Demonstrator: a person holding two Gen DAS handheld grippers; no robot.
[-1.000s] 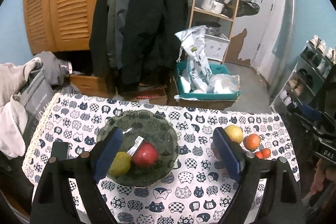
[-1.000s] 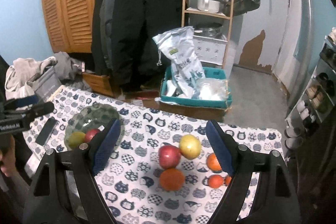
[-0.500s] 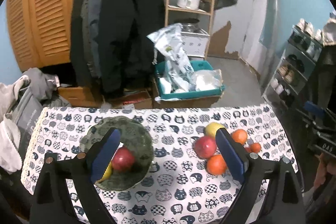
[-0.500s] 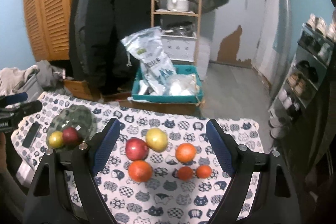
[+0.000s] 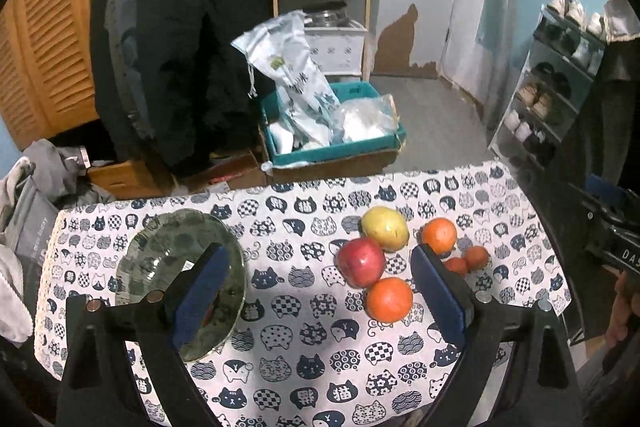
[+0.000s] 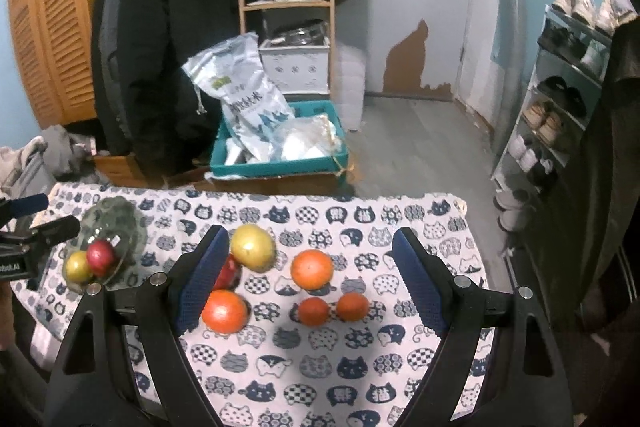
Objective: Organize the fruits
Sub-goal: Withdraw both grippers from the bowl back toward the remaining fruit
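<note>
Covering the whole work area is a surface [image 5: 304, 319] dressed in a white cloth printed with cats, seen from two hand-held tools looking down at it. Toward its left side sits a green glass bowl [image 5: 160, 259]; the right wrist view shows a yellow-green fruit [image 6: 78, 267] and a red apple [image 6: 102, 257] already inside it. Well apart from the bowl, toward the right, the loose fruit lies in a cluster: a red apple [image 5: 361, 262] touching a yellow pear-like fruit [image 5: 385, 229], a large orange [image 5: 389, 299] just in front, another orange [image 5: 439, 235] beside them, and two small tangerines [image 6: 334, 308] side by side. The left tool [image 5: 320, 291] is spread wide and empty, framing the apple and the large orange. The right tool [image 6: 308, 283] is also spread wide and empty, above the oranges and tangerines. The step in hand looks like choosing the next fruit; a good pick would centre one piece between the pads, lower squarely, and avoid nudging its touching neighbours so nothing rolls off the edge.
</note>
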